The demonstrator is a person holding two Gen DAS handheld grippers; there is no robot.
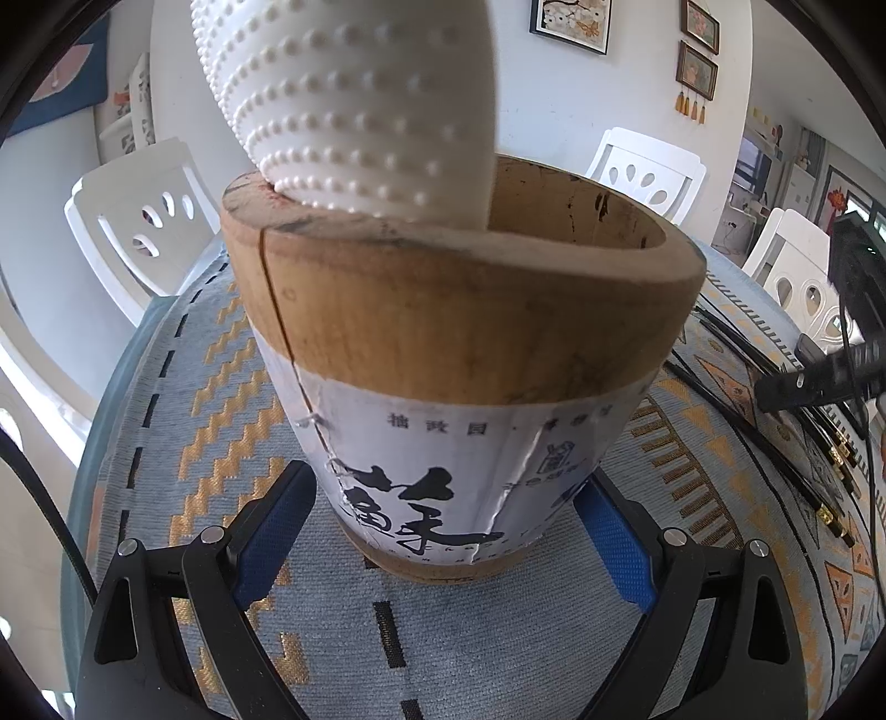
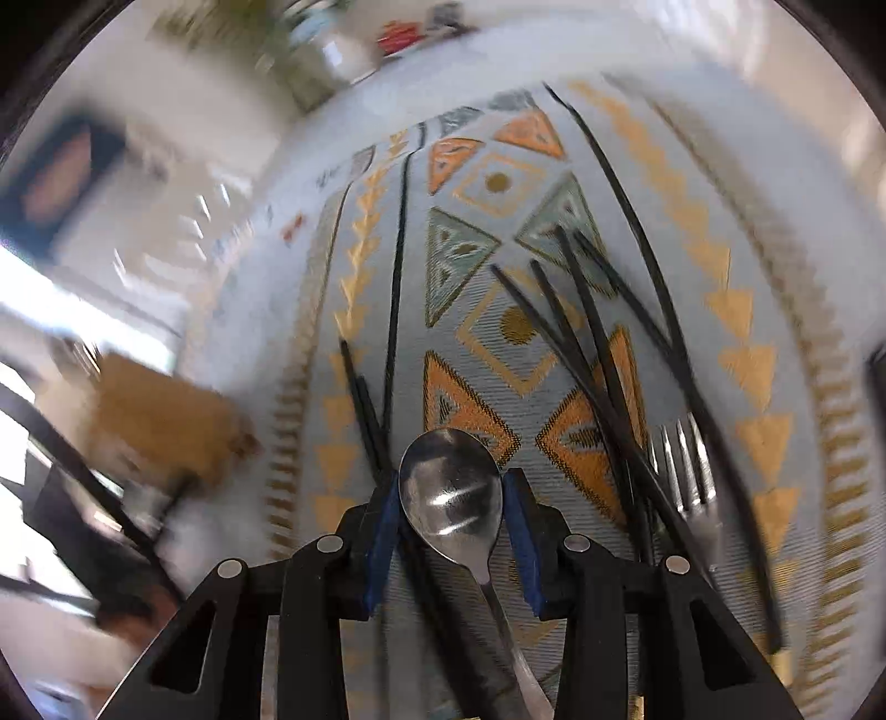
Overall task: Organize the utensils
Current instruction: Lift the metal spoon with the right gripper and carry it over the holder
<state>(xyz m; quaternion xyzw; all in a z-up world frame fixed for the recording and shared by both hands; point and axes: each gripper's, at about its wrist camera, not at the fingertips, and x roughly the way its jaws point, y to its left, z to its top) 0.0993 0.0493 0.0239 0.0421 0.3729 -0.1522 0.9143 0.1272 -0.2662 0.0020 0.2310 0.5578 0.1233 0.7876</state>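
Your bamboo holder (image 1: pixel 459 332) is tan, wrapped in a white label with black characters; the paddle (image 1: pixel 354 105) inside is white with raised dots. The tablecloth (image 2: pixel 498 343) shows pale blue with gold zigzags and orange triangles. The chopsticks (image 2: pixel 598 343) are black, the spoon (image 2: pixel 451 487) silver.

A home dining room is shown. White chairs (image 1: pixel 141 221) are set round a clothed table (image 1: pixel 183 399). Framed pictures (image 1: pixel 696 52) are hung upper right.
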